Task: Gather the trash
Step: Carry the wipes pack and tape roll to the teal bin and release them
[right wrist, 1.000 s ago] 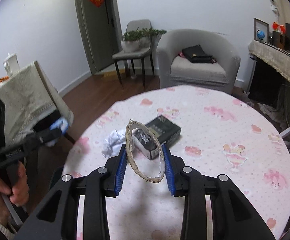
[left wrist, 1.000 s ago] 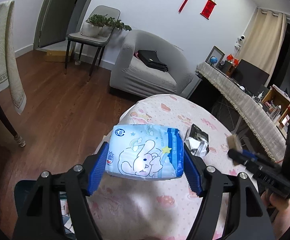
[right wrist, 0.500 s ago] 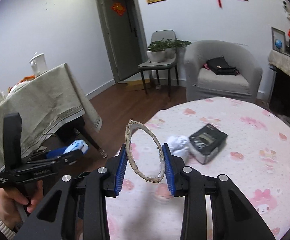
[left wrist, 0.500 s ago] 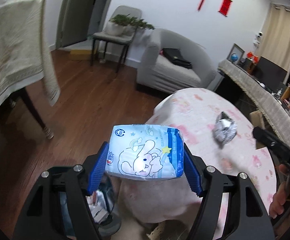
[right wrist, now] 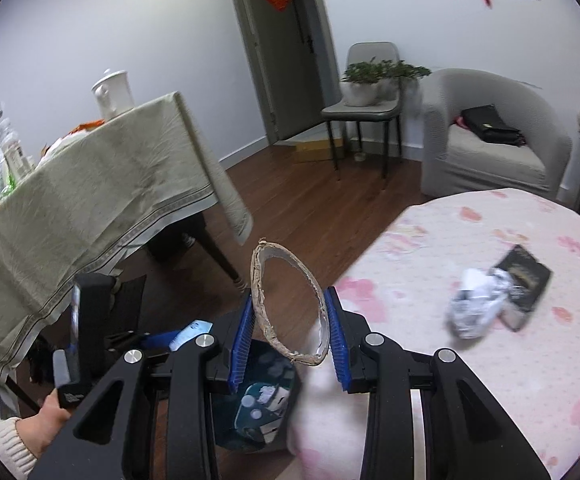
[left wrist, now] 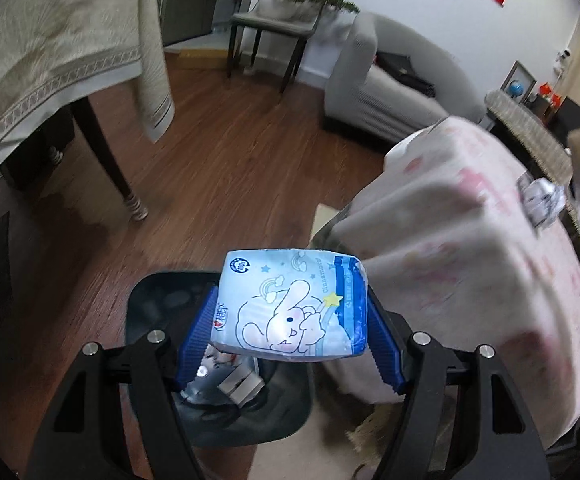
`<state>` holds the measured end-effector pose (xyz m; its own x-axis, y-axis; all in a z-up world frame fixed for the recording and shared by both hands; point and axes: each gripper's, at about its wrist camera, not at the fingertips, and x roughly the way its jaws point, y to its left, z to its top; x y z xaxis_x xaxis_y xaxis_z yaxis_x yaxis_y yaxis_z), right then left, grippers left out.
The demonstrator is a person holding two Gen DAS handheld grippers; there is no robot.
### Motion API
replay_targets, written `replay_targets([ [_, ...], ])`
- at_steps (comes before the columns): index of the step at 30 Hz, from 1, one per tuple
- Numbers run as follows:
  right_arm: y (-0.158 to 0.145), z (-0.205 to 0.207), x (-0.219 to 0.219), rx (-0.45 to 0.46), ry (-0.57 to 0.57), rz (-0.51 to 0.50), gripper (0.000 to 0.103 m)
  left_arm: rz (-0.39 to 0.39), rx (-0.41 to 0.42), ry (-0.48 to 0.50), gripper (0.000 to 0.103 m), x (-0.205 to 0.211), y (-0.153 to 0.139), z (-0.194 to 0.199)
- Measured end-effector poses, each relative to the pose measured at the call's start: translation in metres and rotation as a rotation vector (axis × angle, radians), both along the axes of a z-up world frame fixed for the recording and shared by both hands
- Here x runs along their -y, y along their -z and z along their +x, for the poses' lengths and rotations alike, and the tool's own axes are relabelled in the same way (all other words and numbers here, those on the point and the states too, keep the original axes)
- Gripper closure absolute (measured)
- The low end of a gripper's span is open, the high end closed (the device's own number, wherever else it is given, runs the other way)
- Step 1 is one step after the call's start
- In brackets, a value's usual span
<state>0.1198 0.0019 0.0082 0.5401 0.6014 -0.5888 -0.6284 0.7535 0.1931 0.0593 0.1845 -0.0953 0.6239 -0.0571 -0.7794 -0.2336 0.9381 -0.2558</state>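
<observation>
1. My left gripper jaws hold the tissue pack above the bin, already holding trash.
2. My right gripper jaws clamp a cardboard ring near it.
3. Crumpled wrapper and dark packet remain on the surface.

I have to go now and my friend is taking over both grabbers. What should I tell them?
Left gripper: shut on the blue bunny tissue pack, held above the dark trash bin on the floor.
Right gripper: shut on the cardboard ring, near the table edge, bin below.
Done: some trash already lies in the bin.
Left: drop the pack, then the ring, into the bin. Afterwards fetch the crumpled wrapper and the black box from the pink table.
</observation>
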Motion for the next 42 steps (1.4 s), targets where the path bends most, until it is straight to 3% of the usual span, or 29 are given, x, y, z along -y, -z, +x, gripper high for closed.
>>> replay_targets([
  [14, 0.037, -0.012, -0.078, -0.092, -0.121, -0.083, 0.068, -0.028, -0.192, -0.015, 0.031, -0.037, 0.061, -0.021],
  [18, 0.045, -0.014, -0.094, -0.105, -0.144, -0.109, 0.068, 0.018, -0.264, 0.01, 0.031, -0.038, 0.078, -0.023],
  [23, 0.06, -0.015, -0.113, -0.144, -0.167, -0.154, 0.067, 0.02, -0.359, 0.052, 0.029, -0.038, 0.102, -0.029],
  [36, 0.094, -0.015, -0.148, -0.19, -0.185, -0.227, 0.067, -0.025, -0.31, 0.039, 0.017, -0.059, 0.089, -0.042],
  [39, 0.101, -0.012, -0.151, -0.201, -0.176, -0.24, 0.067, -0.029, -0.296, 0.03, 0.018, -0.06, 0.087, -0.042],
  [42, 0.107, -0.009, -0.152, -0.209, -0.173, -0.255, 0.067, -0.025, -0.26, 0.025, 0.026, -0.064, 0.076, -0.044],
])
